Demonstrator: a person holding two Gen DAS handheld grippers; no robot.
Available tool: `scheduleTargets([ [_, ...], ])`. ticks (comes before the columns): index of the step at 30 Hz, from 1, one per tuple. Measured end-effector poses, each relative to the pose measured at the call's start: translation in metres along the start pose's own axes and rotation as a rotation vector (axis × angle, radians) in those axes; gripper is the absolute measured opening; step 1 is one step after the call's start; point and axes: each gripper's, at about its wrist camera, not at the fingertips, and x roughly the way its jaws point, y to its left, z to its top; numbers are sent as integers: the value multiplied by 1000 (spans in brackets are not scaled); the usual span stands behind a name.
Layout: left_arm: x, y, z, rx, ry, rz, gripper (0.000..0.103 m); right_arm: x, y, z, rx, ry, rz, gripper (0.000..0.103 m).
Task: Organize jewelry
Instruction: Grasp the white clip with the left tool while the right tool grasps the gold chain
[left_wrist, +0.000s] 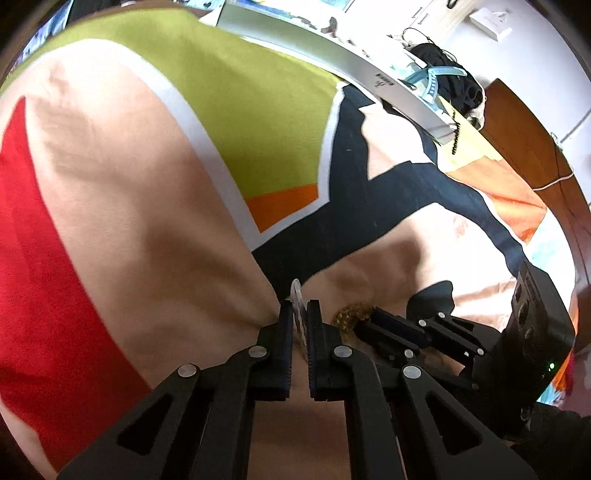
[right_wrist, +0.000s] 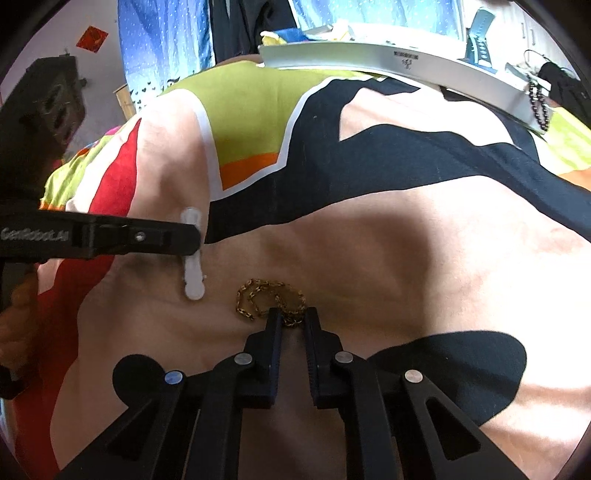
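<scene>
A gold chain lies in a loose heap on the pale pink part of a patterned cloth, low in the middle of the right wrist view. The right gripper has its two fingers closed in around the near end of the heap, so it is grasping the chain; the links between the fingers are partly covered and hard to make out. In the left wrist view the same chain shows only as a small gold clump at lower centre, mostly hidden behind the right gripper, which comes in from the right. The left gripper is clenched on a thin white clip, seen edge-on there, with only its top poking above the fingers. From the right wrist view the clip stands upright at left of centre, its middle covered by the left gripper, and its lower end is near the cloth; I cannot tell whether it touches. Across the top of both views runs a long silver box, cut off at both ends in the left wrist view. A string of dark beads hangs over its right end, small and blurred. The cloth's green, red, orange and navy patches fill the remaining space.
</scene>
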Motion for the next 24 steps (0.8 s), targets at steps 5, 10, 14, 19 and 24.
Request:
scheduleTargets([
  [5,-9,-16,-8,35,-20,40,3,-13,-8,-6,40,-67,-18,2],
  [10,-14,-24,-14,40,-34,66,2,-24,-14,-8,64,-114,-24,2],
  [14,-22,-18,-15,25,-45,73,2,-32,-15,-8,85,-147,-24,2],
  [19,-28,-17,-16,15,-57,83,2,-34,-15,-4,116,-153,6,2],
  [24,-28,-17,-16,8,-59,86,2,-31,-9,-1,116,-118,29,3],
])
